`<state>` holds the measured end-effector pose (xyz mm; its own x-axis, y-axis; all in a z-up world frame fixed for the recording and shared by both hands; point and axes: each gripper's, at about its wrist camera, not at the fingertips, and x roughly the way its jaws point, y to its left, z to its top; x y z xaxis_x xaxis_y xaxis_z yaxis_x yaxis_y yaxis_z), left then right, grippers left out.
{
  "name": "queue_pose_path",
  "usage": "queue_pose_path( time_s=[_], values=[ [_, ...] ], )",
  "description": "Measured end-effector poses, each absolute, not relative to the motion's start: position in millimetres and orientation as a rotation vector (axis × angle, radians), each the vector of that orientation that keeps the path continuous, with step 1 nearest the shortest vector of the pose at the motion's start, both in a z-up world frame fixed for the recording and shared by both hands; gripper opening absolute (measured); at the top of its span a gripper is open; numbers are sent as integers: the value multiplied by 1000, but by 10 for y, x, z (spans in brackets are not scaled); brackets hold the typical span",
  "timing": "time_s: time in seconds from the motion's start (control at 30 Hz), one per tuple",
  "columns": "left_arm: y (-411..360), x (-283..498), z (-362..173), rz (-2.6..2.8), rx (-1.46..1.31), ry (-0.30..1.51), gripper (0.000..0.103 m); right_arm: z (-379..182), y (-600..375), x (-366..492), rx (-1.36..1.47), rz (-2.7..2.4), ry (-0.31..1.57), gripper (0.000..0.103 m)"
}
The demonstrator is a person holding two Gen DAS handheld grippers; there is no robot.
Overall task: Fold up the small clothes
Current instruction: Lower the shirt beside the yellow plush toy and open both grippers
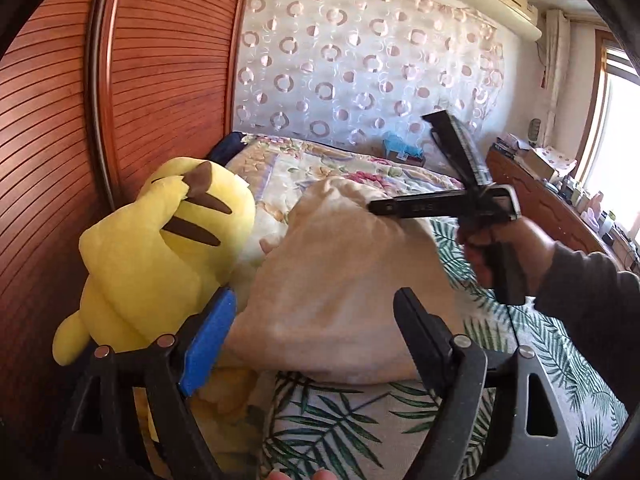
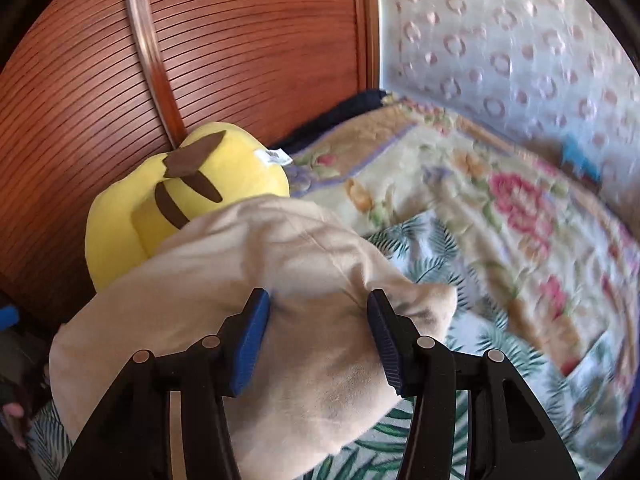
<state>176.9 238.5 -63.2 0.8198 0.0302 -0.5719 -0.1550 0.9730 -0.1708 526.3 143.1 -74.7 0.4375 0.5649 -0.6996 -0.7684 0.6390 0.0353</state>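
Now the beige garment [image 1: 340, 292] lies bunched and rumpled; left gripper [image 1: 316, 320] and right gripper [image 2: 318, 324] both gape apart.

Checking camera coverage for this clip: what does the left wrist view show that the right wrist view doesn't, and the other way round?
Only the left wrist view shows the right gripper held in a hand, the air conditioner, the window and the cluttered dresser.

Only the right wrist view shows the white tag on the yellow plush toy, and the right jaws open around a bunched part of the beige garment.

Both show the toy, the garment, the floral blanket, the leaf-print sheet and the wooden wardrobe.
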Motion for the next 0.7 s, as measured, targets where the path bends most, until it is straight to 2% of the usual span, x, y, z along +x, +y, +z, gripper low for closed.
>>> queue_pose_path(
  time_s=[0.27,0.7],
  values=[
    [2059,1623,-407,76,-142,572,82,-566,1167,4900,-297,802,674,56],
    [1247,1342,-222,-22,-78,572,82,-194,-195,3239,-235,722,558,57]
  ],
)
